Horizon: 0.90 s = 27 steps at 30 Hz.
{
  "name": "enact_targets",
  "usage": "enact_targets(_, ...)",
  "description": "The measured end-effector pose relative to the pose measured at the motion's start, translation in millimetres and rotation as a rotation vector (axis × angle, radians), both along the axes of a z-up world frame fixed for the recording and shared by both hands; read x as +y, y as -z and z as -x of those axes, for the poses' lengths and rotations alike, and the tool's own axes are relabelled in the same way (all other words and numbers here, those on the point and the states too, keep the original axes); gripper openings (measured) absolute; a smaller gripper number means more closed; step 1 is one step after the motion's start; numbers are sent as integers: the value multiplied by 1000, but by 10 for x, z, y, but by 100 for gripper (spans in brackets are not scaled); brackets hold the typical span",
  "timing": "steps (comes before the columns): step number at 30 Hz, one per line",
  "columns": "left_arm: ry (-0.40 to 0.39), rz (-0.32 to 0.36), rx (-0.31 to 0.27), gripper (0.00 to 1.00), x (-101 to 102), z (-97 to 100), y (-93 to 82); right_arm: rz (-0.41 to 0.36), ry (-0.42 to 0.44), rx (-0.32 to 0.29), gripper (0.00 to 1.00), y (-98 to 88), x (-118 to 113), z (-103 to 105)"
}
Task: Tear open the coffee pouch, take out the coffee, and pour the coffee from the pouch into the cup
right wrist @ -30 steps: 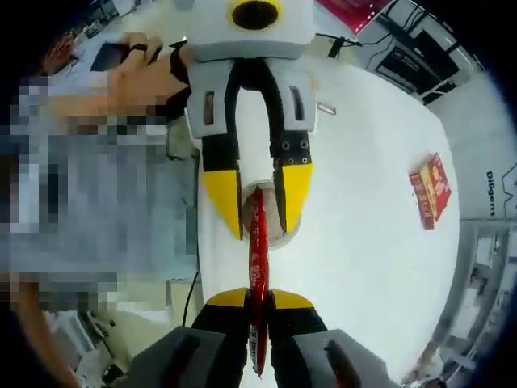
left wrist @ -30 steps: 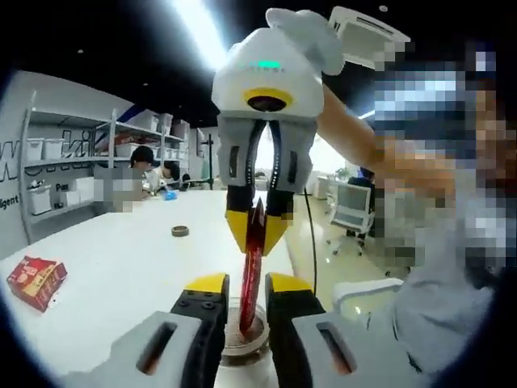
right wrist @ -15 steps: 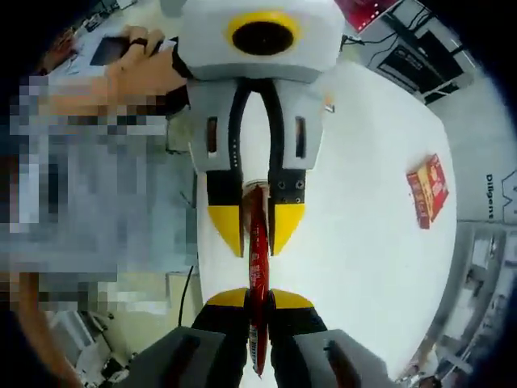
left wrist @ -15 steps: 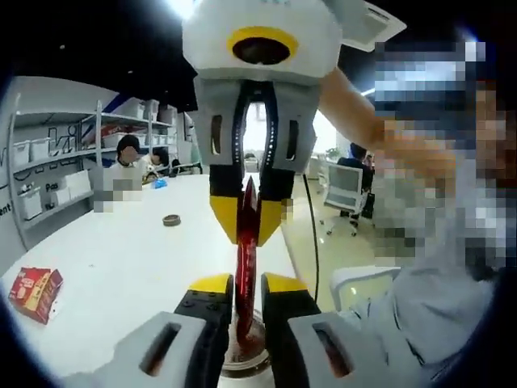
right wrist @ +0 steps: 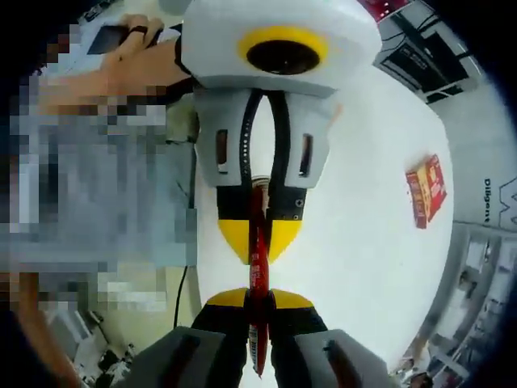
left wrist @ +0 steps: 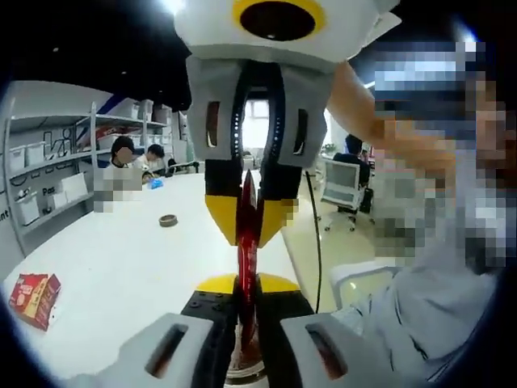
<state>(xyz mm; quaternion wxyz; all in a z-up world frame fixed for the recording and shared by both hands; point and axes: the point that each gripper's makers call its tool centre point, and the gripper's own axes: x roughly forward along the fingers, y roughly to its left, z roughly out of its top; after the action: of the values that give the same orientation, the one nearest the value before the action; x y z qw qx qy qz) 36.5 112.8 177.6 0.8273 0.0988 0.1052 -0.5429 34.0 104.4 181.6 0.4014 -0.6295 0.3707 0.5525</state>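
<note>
1. My left gripper (left wrist: pixel 246 293) is clamped on the lower end of the coffee pouch (left wrist: pixel 245 242); in the left gripper view its yellow tips sit tight against the red stick.
2. My right gripper (right wrist: pixel 257 299) is clamped on the other end of that stick, which runs straight between the two tools.
3. Against the frames from a second ago, my left jaws stood apart around the stick and have now closed on it, and the two grippers have drawn closer together.
4. I read this as both ends now being held, so a pull or twist apart could start the tear; the pouch looks unopened.
5. The cup (left wrist: pixel 242 365) sits directly beneath my left jaws, its rim peeping out below the pouch, so spilled coffee should fall in.
6. The table (left wrist: pixel 121 275) edge runs close on the person's side, with a chair (left wrist: pixel 359 283) just beyond.
7. The far side gives open room: a red box (left wrist: pixel 32 297) and a small ring (left wrist: pixel 168 220) lie well apart from the cup.
</note>
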Motion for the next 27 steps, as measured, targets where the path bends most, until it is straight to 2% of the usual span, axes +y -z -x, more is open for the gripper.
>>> enact_targets(7,2,28,-8,8,29,-15,-30,-133,-13,44,13,-36,45,-35)
enact_targets(10,-1,38,-11,8,18,-20,-60,-180,-6,63,17,-71,40,-51)
enact_targets(17,-8,35,-5,8,8,-76,-10,-377,-4,201,31,-212,5,-1)
enact_targets(20,-14,56,-11,8,26,-70,-39,-559,-5,301,33,-393,-35,26)
enact_targets(24,-13,64,-17,8,62,-32,-66,-942,-43,405,39,-761,-87,13)
enact_targets(27,-12,84,-16,8,89,-31,-93,-1227,-23,434,43,-899,-212,-75)
